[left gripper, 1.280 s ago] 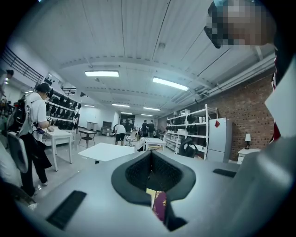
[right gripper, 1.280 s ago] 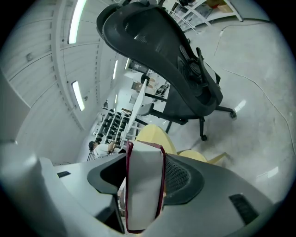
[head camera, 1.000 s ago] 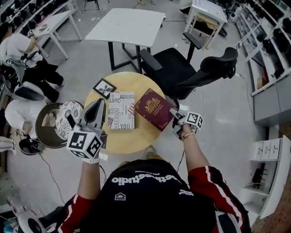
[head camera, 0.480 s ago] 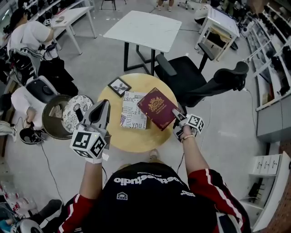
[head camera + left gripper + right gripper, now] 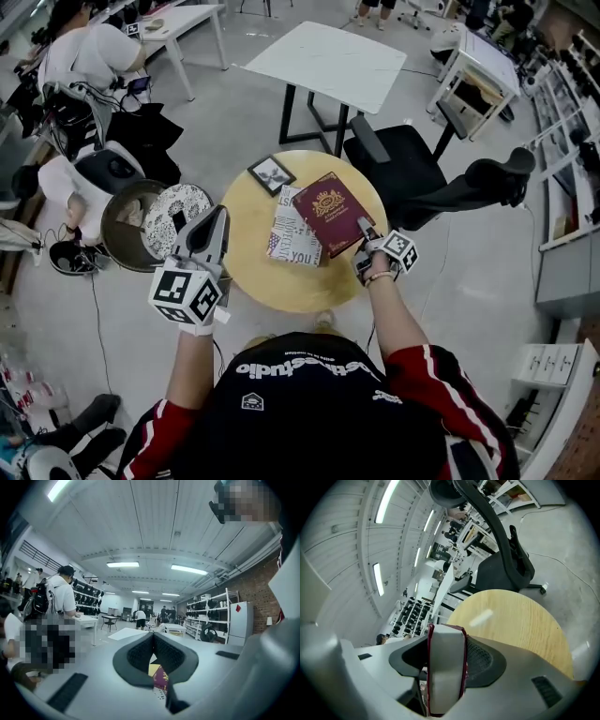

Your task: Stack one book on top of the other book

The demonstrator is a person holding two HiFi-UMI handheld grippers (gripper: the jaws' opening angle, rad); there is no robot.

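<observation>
A dark red book (image 5: 328, 211) with a gold crest hangs tilted over the round wooden table (image 5: 281, 281). My right gripper (image 5: 362, 242) is shut on its near right corner. The book overlaps the right part of a white patterned book (image 5: 291, 246) lying flat on the table. In the right gripper view the red book's edge (image 5: 445, 667) fills the space between the jaws of my right gripper (image 5: 446, 653). My left gripper (image 5: 218, 220) hovers at the table's left edge, shut and empty. In the left gripper view my left gripper (image 5: 153, 637) has its pads together, and the red book (image 5: 160, 679) shows below them.
A small framed picture (image 5: 271, 174) lies at the table's far edge. A black office chair (image 5: 412, 178) stands right behind the table and a white table (image 5: 328, 66) farther back. A patterned round cushion (image 5: 178, 211) and seated people are on the left.
The red book has moved left in my right gripper, from beside the white book to over its right part. My left gripper now sits nearer the table's left edge.
</observation>
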